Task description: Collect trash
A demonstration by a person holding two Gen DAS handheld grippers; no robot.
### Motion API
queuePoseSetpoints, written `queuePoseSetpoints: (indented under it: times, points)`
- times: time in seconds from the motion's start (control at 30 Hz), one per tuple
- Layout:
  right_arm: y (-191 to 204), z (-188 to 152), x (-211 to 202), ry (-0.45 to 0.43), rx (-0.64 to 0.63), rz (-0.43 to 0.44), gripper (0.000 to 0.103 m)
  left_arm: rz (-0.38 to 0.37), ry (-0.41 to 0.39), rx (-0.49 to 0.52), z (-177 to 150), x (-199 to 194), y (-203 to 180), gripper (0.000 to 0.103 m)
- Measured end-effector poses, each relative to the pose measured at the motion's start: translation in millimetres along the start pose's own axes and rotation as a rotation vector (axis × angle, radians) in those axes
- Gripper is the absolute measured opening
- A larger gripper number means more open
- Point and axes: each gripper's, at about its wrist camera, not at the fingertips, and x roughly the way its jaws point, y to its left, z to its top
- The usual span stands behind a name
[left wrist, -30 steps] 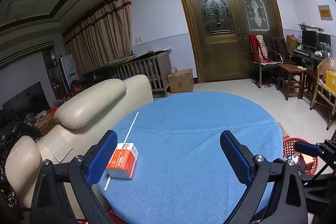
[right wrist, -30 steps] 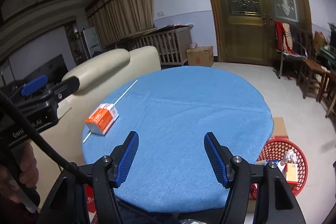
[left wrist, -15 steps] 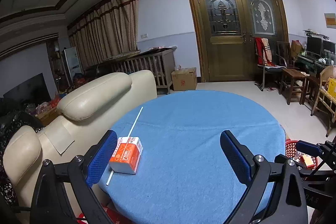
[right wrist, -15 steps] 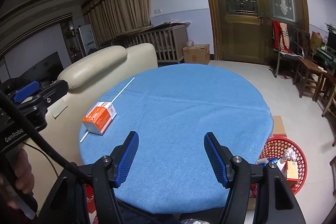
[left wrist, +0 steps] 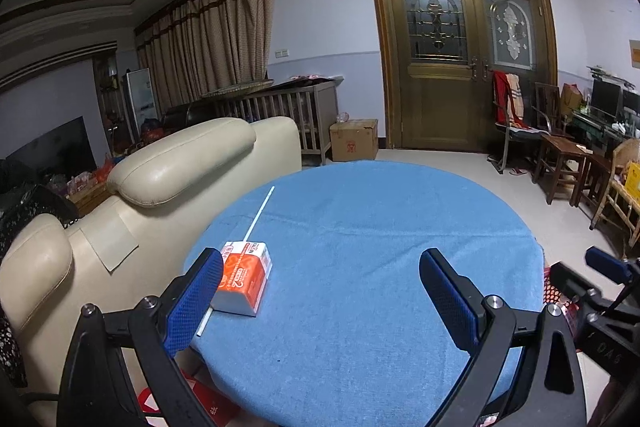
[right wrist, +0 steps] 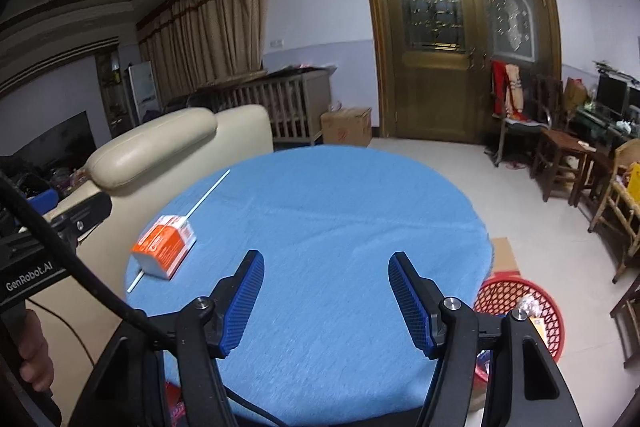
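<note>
Left wrist view: the left gripper (left wrist: 320, 297) hangs above the near part of a round table under a blue cloth (left wrist: 380, 227), its blue-padded jaws spread wide with nothing between them. The orange and white carton (left wrist: 243, 278) lies flat on the cloth near the table's left edge, just beyond and slightly inward of the left finger's pad (left wrist: 196, 301), which overlaps its near corner in this view; whether pad and carton touch cannot be told. A thin white straw (left wrist: 256, 219) lies along the cloth, running under or beside the carton and on toward the far left rim. A cream leather sofa (left wrist: 168, 187) stands just beside the table's left edge. In the right wrist view the right gripper (right wrist: 326, 301) is likewise wide apart and empty over the table's near middle, with the carton (right wrist: 164, 251) well to its left. A red mesh basket (right wrist: 520, 307) holding some scraps sits on the floor by the table's right side.
</note>
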Motion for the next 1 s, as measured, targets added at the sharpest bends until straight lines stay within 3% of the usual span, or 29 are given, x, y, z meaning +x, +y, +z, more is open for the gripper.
queuePoseSetpoints:
  times: [1.0]
  points:
    - [-0.9, 5.4, -0.5, -0.004, 0.017, 0.025, 0.068, 0.026, -0.020, 0.020, 1.1, -4.8, -1.7, 0.098]
